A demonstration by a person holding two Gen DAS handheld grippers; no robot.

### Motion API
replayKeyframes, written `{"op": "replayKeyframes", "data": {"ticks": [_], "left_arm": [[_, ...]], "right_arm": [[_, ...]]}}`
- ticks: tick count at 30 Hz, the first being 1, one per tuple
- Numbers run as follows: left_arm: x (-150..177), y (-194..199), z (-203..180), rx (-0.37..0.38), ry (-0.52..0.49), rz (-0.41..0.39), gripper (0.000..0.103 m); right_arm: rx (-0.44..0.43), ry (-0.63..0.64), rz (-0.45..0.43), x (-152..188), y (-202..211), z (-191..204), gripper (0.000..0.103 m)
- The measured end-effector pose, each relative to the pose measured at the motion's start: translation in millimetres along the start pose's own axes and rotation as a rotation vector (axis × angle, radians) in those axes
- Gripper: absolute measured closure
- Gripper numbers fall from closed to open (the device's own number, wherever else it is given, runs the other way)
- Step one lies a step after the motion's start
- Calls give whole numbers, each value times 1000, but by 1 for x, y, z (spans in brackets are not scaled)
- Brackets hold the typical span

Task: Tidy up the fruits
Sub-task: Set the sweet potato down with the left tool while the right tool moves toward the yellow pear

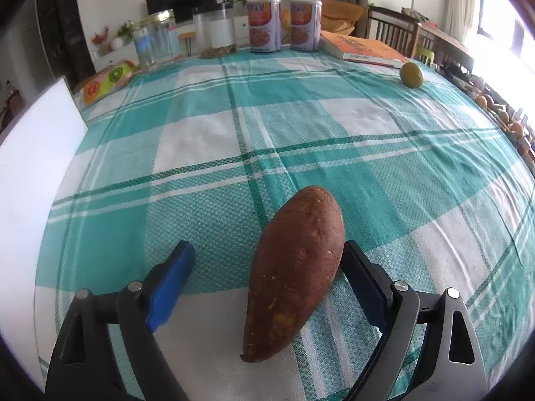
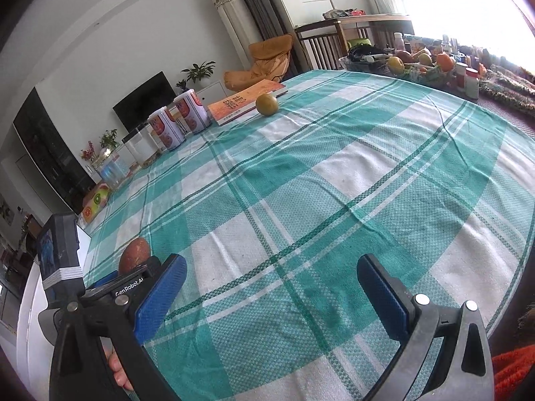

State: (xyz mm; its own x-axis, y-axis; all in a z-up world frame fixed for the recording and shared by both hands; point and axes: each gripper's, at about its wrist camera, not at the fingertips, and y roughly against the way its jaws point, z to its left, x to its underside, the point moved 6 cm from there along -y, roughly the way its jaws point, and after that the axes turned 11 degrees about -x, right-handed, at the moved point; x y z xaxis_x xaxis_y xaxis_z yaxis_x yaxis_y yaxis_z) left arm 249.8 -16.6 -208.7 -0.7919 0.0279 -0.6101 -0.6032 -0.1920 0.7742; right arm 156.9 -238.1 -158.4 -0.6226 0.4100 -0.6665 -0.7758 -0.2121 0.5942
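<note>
- Left wrist view: the left gripper [image 1: 267, 284] stood with its jaws wide. The blue pad [image 1: 172, 287] on one side was clear of the sweet potato [image 1: 296, 267]. The dark finger [image 1: 362, 280] on the other side sat just beside its flank; whether it touched could not be told.
- Same view, position: the sweet potato lay on the checked tablecloth [image 1: 207, 143] near the table's near edge, resting on the cloth and not gripped.
- Same view, axis: its long axis ran away from the near edge, leaning slightly right. The pointed tip faced the near edge; the blunt end faced the far edge.
- Same view, other stock: a green round fruit [image 1: 412, 73] lay near the far right corner, just beside an orange book [image 1: 362, 48]. Two cans [image 1: 264, 25] and jars stood along the far edge.
- Step, as judged: the sweet potato appeared set down or released; the next move would call for backing the open jaws off along its length without nudging it.
- Right wrist view: the right gripper [image 2: 271, 287] was wide open and empty above bare cloth.
- Same view: the sweet potato [image 2: 133, 259] showed partly behind the left gripper [image 2: 110, 287], by the table's left edge.
- Same view: the green round fruit [image 2: 266, 103] lay well apart, toward the far edge, touching or just beside the book. A basket of fruit [image 2: 418, 63] stood beyond the table's far right edge, the likely destination.
</note>
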Motion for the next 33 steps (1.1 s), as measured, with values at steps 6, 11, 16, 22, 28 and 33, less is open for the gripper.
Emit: {"op": "replayKeyframes", "data": {"ticks": [6, 11, 16, 22, 28, 33], "left_arm": [[0, -1, 1, 4, 5, 2, 11], [0, 0, 1, 5, 5, 3, 11], [0, 0, 1, 5, 5, 3, 10], [0, 0, 1, 5, 5, 3, 10], [0, 0, 1, 5, 5, 3, 10], [0, 0, 1, 5, 6, 3, 10]], "right_arm": [[15, 1, 17, 2, -4, -3, 2], [6, 3, 16, 4, -3, -1, 2], [-122, -49, 74, -19, -11, -10, 2], [-56, 158, 170, -129, -99, -31, 2], [-50, 236, 185, -209, -212, -37, 3], [15, 246, 193, -244, -280, -38, 7]]}}
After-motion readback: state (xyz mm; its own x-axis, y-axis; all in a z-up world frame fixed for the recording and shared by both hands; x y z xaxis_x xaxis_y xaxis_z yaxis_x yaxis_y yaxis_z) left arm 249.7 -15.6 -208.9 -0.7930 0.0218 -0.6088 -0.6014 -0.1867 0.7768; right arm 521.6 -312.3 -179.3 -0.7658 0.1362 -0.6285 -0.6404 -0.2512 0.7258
